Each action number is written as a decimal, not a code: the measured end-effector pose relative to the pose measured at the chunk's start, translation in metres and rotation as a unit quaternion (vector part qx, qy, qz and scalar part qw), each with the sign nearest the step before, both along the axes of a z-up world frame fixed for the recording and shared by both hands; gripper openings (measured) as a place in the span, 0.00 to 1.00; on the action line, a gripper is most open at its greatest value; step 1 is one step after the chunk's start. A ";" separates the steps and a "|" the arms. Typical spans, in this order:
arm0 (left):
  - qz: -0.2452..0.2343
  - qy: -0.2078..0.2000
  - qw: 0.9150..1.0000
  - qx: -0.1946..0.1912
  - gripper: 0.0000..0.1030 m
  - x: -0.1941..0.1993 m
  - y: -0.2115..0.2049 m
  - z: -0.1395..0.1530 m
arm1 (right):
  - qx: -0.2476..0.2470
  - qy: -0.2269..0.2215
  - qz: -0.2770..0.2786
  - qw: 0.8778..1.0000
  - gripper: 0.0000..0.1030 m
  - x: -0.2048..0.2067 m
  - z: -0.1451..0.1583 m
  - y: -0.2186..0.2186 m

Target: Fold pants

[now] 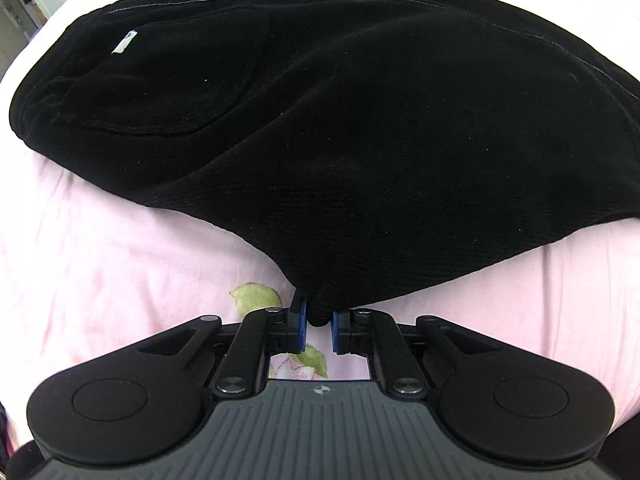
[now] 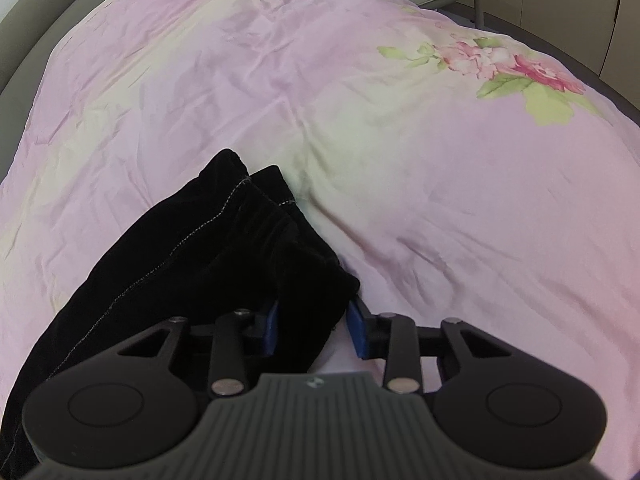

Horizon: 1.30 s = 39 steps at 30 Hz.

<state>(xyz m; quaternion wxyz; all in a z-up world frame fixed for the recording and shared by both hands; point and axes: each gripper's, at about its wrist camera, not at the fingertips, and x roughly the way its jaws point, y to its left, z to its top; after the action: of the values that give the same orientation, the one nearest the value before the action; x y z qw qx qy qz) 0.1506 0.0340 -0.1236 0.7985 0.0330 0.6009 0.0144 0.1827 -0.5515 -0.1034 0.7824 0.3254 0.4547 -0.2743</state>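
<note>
Covering bed: pink floral quilt

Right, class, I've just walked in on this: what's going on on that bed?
A person is folding black pants on a pink floral bedspread, with a handheld gripper in each hand. The left gripper has its fingers pinched shut on a point of the pants' near edge. The right gripper has its fingers around a bunched fabric end with white stitching; whether they press on it is unclear. The pants lie mostly flat; no fold is finished yet.
</note>
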 end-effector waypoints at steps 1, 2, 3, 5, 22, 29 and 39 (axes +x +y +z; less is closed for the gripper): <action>-0.012 0.011 1.000 0.007 0.13 -0.001 -0.005 0.002 | 0.000 0.004 0.007 1.000 0.31 0.001 0.001 0.000; -0.018 0.021 1.000 0.012 0.13 -0.001 -0.006 0.003 | -0.001 0.009 0.014 1.000 0.32 0.002 0.001 -0.001; -0.022 0.033 0.999 0.019 0.12 0.000 -0.004 0.003 | 0.000 0.013 0.022 1.000 0.33 0.004 0.002 -0.001; -0.023 0.041 0.999 0.024 0.14 -0.003 -0.003 0.008 | 0.001 0.022 0.037 0.999 0.35 0.005 0.004 -0.004; -0.134 -0.063 0.989 -0.028 0.27 0.029 -0.077 0.080 | -0.029 0.049 0.207 0.977 0.68 0.038 0.042 -0.019; -0.236 -0.071 0.967 -0.056 0.30 0.065 -0.137 0.075 | -0.016 0.068 0.284 0.956 0.69 0.056 0.027 -0.025; -0.284 -0.056 0.954 -0.080 0.30 0.087 -0.201 0.050 | 0.094 0.062 0.280 0.953 0.61 0.057 -0.015 -0.050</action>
<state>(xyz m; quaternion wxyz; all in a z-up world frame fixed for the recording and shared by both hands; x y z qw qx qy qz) 0.2379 -0.1667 -0.0739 0.8020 0.1376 0.5203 -0.2591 0.2395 -0.6019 -0.1188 0.7641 0.2394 0.5987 -0.0196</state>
